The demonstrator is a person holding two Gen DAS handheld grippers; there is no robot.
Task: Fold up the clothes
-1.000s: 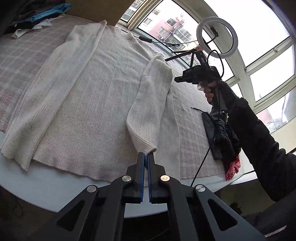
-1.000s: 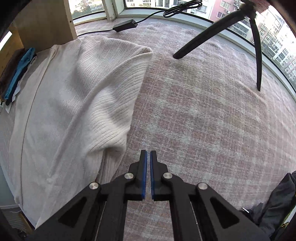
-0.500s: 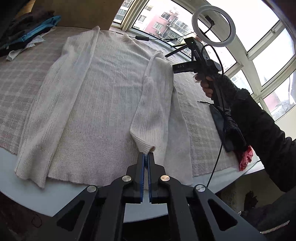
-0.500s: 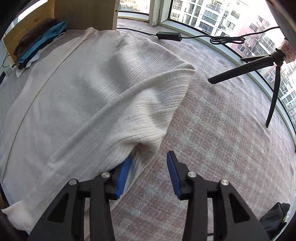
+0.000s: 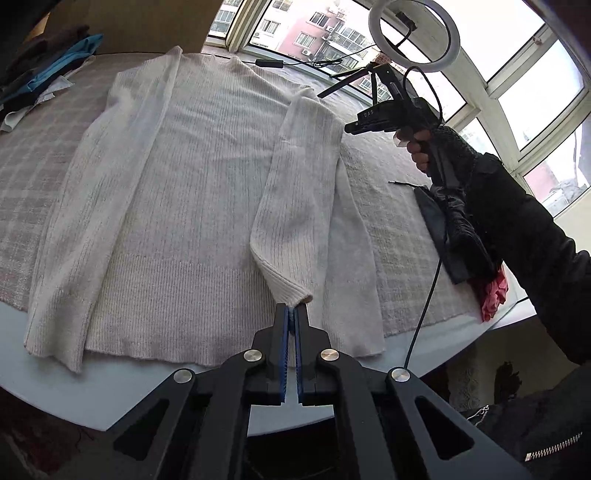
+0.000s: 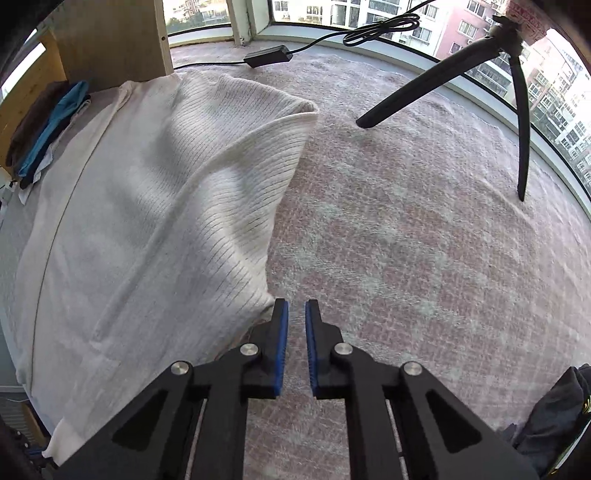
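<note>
A white knit sweater [image 5: 192,177] lies flat on the plaid-covered table [image 5: 399,236], with its right sleeve [image 5: 299,192] folded over the body. My left gripper [image 5: 293,314] is shut on that sleeve's cuff [image 5: 291,291], near the hem. A hand holds my right gripper [image 5: 349,127] above the folded shoulder. In the right wrist view the right gripper [image 6: 296,314] points down beside the sweater's edge [image 6: 255,295]. Its jaws are closing to a narrow gap with only plaid cloth showing between them. The left finger [image 6: 280,332] lies against the knit.
A ring light [image 5: 413,33] on a tripod [image 6: 424,92] stands at the far right by the windows. A power adapter [image 6: 267,55] and cable lie behind the collar. Folded clothes [image 5: 55,70] sit far left. A dark bag [image 5: 454,236] and red cloth [image 5: 493,295] lie at the right edge.
The right jaws went from shut to wide apart at the sweater's edge, then narrowed again with nothing between them. The left gripper kept its hold on the cuff and rolled a little.
</note>
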